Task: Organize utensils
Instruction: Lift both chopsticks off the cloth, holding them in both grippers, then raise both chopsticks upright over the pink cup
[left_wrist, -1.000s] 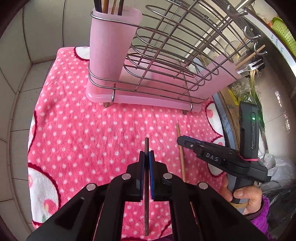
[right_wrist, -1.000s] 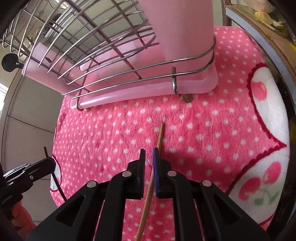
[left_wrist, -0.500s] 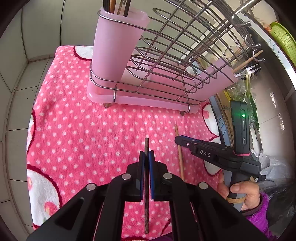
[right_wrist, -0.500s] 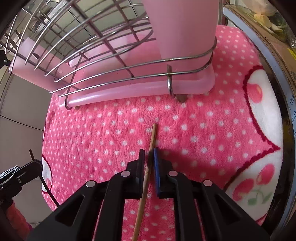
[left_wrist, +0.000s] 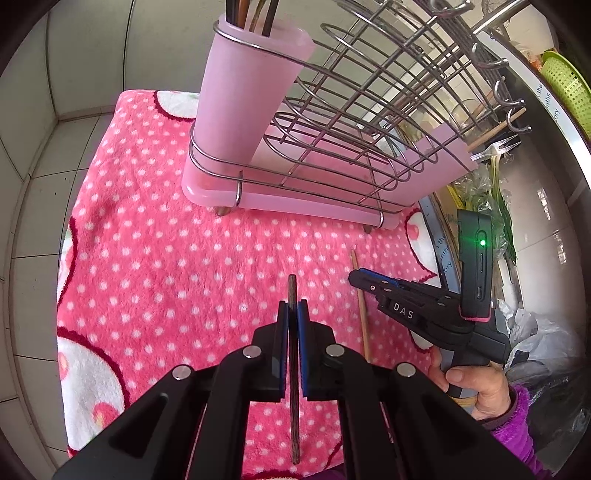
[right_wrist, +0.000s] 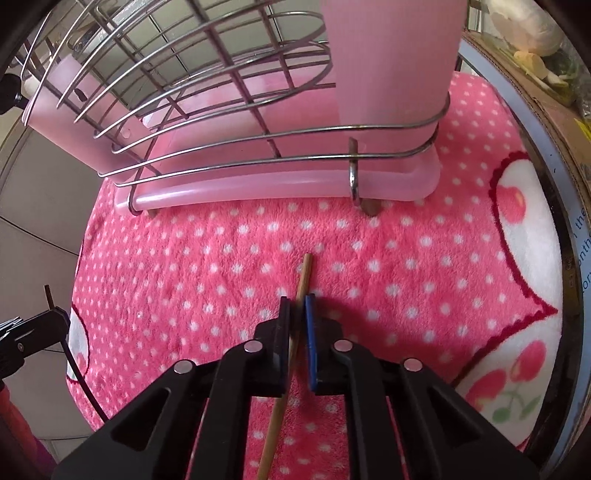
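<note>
While closing, right claw (right_wrist: 295, 310) straddles chopstick (right_wrist: 304, 275)

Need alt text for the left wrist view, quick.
The left gripper clamps a dark chopstick over a pink dotted towel; the right gripper straddles a light chopstick, before a wire rack.

A home kitchen is suggested: ahead of the jaws a wire dish rack (left_wrist: 362, 122) with a pink utensil cup (left_wrist: 243, 96) is set on a dotted towel (left_wrist: 155, 266), tiled walls (left_wrist: 48, 74) behind.
</note>
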